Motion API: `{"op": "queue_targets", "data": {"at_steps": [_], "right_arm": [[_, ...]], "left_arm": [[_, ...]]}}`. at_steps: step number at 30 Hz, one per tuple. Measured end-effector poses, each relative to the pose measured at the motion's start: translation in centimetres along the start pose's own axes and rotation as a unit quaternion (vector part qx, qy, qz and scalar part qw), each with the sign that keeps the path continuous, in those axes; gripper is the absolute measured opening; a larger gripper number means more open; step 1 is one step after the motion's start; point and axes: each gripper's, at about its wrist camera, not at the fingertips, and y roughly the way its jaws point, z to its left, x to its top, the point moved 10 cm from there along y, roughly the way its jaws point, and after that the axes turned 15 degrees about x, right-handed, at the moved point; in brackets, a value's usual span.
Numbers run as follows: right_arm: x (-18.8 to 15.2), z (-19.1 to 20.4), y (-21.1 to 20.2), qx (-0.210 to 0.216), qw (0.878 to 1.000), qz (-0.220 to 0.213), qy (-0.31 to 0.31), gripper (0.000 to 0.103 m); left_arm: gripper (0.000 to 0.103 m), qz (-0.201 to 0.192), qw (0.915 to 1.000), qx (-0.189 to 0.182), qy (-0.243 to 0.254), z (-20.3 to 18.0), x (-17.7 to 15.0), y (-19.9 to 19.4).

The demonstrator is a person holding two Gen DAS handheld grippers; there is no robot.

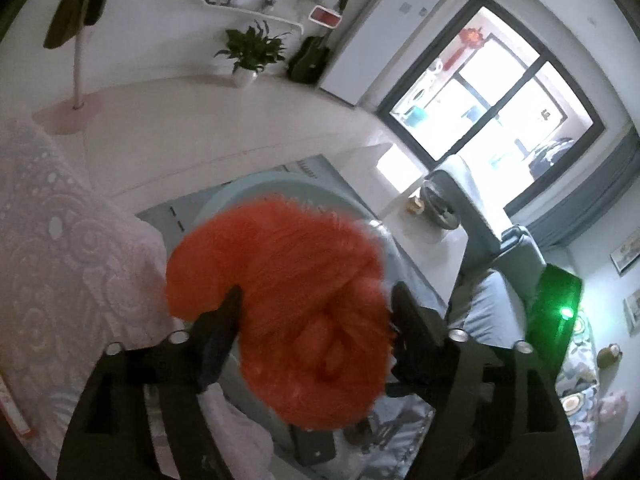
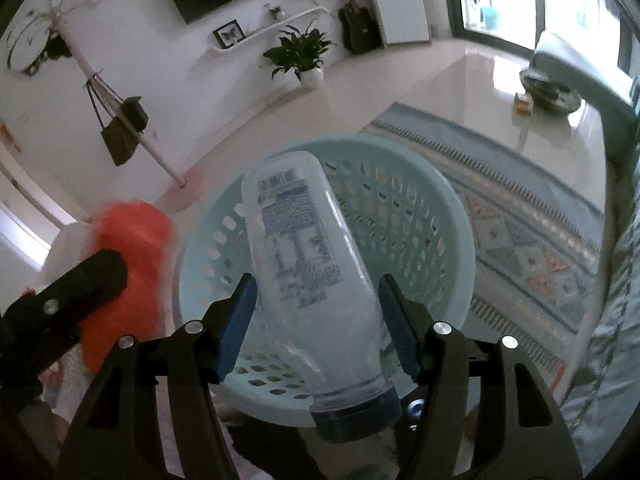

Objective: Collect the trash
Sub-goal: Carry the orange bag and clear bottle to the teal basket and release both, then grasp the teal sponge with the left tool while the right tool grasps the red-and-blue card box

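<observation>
Now, right gripper (image 2: pixel 316 284): I see its blue pads (image 2: pixel 240 320) pinched on the sides of a clear plastic bottle (image 2: pixel 304 264), one pad on each flank.
Bottle: it lies along the fingers, with the dark blue cap (image 2: pixel 356 420) at 6 o'clock nearest my camera and the base tipped away toward 11 o'clock. The printed label faces up at me.
Left gripper (image 1: pixel 318 292): the fingers stand wide with an orange fluffy thing (image 1: pixel 288 300) filling the space between them. The fluff is blurred, so I cannot tell whether the pads press on it or merely flank it.
Orange fluffy thing: in the right wrist view it shows at 9 o'clock, just past the left gripper's dark finger (image 2: pixel 80 280) and beside the basket's left rim.
Basket (image 2: pixel 460 236): pale blue, round, with a perforated wall; it sits straight beyond the right fingers, and the bottle hangs above its opening. From the left wrist I catch only its rim (image 1: pixel 280 184), at 12 o'clock behind the fluff.
Rug (image 2: pixel 520 220): patterned blue-grey, under the basket and running to 3 o'clock.
Pink patterned fabric (image 1: pixel 60 240): at 9 o'clock in the left view.
Far side: a potted plant (image 2: pixel 300 52) at 12 o'clock by the wall, and a coat stand with bags (image 2: pixel 120 120) at 10 o'clock.
</observation>
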Motion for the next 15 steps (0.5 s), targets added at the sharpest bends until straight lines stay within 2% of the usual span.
{"op": "queue_targets", "data": {"at_steps": [4, 9, 15], "right_arm": [[0.8, 0.3, -1.1, -0.002, 1.0, -0.019, -0.001, 0.071], [1.2, 1.4, -2.8, -0.002, 0.999, -0.034, -0.027, 0.071], [0.5, 5.2, -4.7, 0.009, 0.996, -0.044, -0.076, 0.071]], "left_arm": [[0.086, -0.029, 0.9996, -0.003, 0.005, 0.2, 0.4, -1.9], [0.086, -0.055, 0.9984, -0.003, 0.011, 0.1, 0.0, -5.1], [0.086, -0.095, 0.9953, 0.002, 0.016, 0.9, -1.1, -9.9]]}}
